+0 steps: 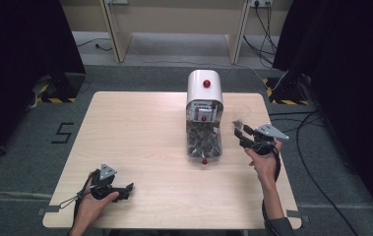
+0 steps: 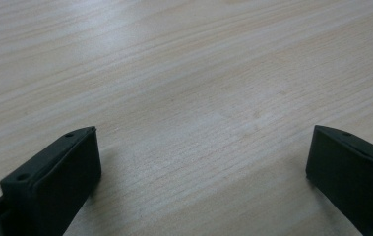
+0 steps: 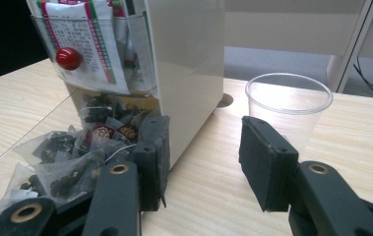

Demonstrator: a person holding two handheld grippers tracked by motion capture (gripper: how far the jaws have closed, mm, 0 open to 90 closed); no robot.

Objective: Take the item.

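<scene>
Wooden table [image 1: 139, 147]: white dispenser [image 1: 204, 88], clear cup [image 3: 288, 105], tea sachets [image 1: 203, 145].

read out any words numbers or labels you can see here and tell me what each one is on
"5": black mark on the floor left of the table.
Printed sheet with red and green borders behind the dispenser's clear front: text too small to read.
Round red labels on the tea bags: too blurred to read.
Cup, both grippers: no text.

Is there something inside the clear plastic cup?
No, the clear plastic cup stands empty on the table beside the white dispenser.
</scene>
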